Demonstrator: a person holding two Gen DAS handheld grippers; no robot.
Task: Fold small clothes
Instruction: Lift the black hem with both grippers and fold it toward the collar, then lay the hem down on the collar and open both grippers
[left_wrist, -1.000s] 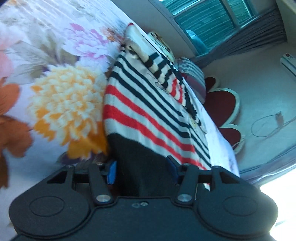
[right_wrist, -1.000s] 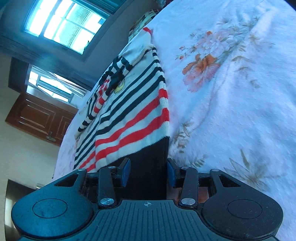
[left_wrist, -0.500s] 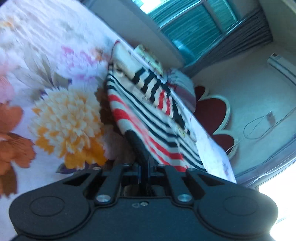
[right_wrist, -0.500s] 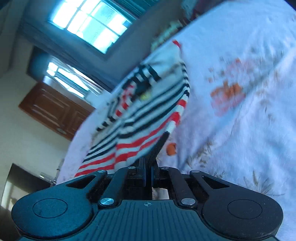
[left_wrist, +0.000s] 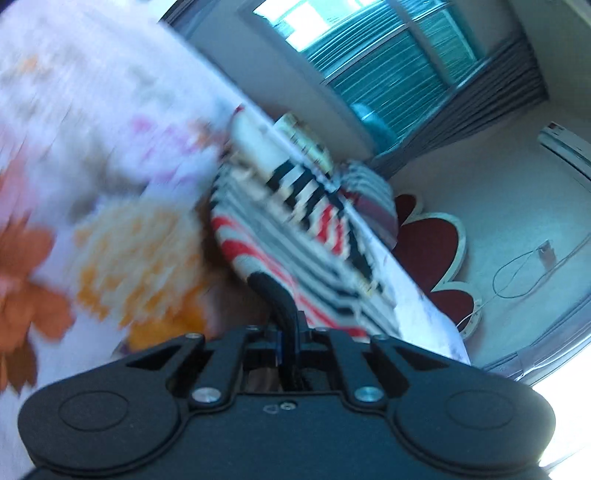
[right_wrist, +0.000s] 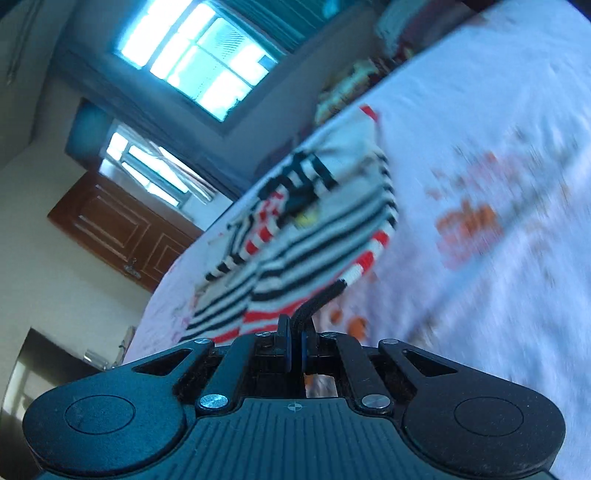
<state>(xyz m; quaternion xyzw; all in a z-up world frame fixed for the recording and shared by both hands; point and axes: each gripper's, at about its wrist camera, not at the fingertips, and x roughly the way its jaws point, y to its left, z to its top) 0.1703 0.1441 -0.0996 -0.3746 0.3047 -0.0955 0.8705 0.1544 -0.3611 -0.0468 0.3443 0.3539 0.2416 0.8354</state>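
Note:
A small striped sweater (left_wrist: 295, 236), white with red and black stripes and a black hem, lies on the floral bed sheet (left_wrist: 110, 184). My left gripper (left_wrist: 290, 339) is shut on the black hem at one corner and holds it lifted off the bed. In the right wrist view the same sweater (right_wrist: 314, 229) arches upward. My right gripper (right_wrist: 295, 343) is shut on the other corner of the black hem. The sweater's far end with the sleeves still rests on the bed.
A striped pillow (left_wrist: 373, 199) and a red flower-shaped headboard (left_wrist: 432, 243) lie beyond the sweater. A window with curtains (left_wrist: 388, 66) is behind. In the right wrist view a wooden door (right_wrist: 122, 232) and a window (right_wrist: 199, 59) stand at the left.
Both grippers closed on the black hem, which lay between open jaws a second ago. Since then they have lifted the hem, and the sweater bows up off the bed.

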